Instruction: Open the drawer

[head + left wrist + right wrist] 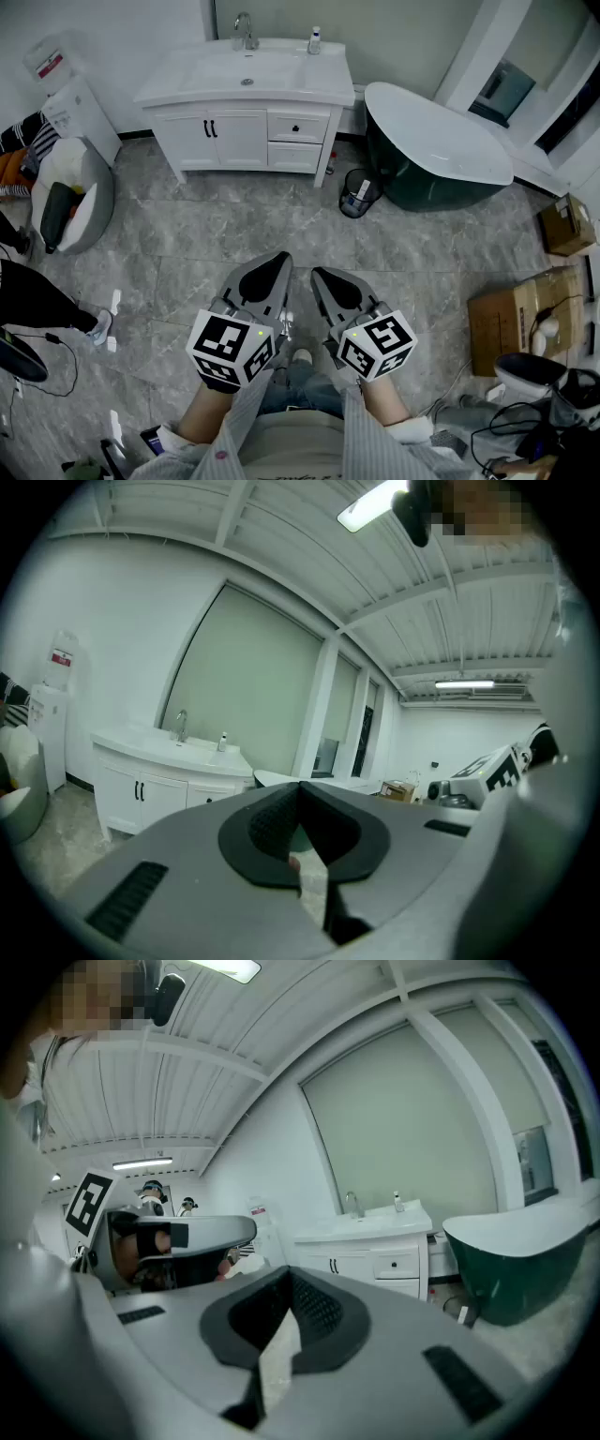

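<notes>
The left gripper (269, 270) and right gripper (327, 281) are held side by side, close in front of the body, pointed forward and slightly down, each with jaws closed together on nothing.

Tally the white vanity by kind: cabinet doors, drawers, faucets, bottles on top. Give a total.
Cabinet doors: 2
Drawers: 2
Faucets: 1
Bottles: 1
Total: 6
</notes>
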Action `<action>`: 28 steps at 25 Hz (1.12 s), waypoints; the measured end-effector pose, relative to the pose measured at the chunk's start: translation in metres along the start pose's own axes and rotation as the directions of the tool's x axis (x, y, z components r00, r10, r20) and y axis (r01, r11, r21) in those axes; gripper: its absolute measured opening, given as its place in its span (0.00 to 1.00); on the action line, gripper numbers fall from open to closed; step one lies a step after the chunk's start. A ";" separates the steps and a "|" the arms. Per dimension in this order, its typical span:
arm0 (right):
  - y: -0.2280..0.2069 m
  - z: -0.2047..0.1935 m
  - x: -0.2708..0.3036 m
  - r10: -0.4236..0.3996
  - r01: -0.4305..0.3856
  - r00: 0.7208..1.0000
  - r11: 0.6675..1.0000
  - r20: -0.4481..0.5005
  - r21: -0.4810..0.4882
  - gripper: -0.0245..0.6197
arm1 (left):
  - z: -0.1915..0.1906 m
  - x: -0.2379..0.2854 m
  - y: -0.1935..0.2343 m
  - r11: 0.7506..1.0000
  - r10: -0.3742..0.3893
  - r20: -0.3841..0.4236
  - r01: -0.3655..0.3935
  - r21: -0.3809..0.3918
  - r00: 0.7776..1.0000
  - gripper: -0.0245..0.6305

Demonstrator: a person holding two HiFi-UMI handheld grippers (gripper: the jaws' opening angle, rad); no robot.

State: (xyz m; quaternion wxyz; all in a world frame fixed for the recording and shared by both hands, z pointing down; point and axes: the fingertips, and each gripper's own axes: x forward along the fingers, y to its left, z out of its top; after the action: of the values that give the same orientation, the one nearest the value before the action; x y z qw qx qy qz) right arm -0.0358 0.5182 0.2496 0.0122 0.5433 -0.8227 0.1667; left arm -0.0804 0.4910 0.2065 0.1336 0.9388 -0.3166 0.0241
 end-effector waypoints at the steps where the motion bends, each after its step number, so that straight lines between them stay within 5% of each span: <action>1: -0.001 0.001 -0.001 0.006 -0.006 1.000 1.000 0.000 -0.001 0.05 | 0.001 0.002 -0.002 1.000 0.004 0.003 -0.004 0.002 1.000 0.06; 28: -0.033 -0.010 -0.028 0.080 -0.079 0.997 0.997 -0.016 0.019 0.05 | -0.013 0.017 -0.032 0.995 0.098 0.032 -0.098 0.004 0.995 0.06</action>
State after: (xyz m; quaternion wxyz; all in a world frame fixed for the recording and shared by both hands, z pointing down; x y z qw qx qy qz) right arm 0.0037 0.5343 0.2616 0.0074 0.5089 -0.8419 0.1792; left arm -0.0467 0.5088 0.2137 0.1245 0.9228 -0.3642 0.0166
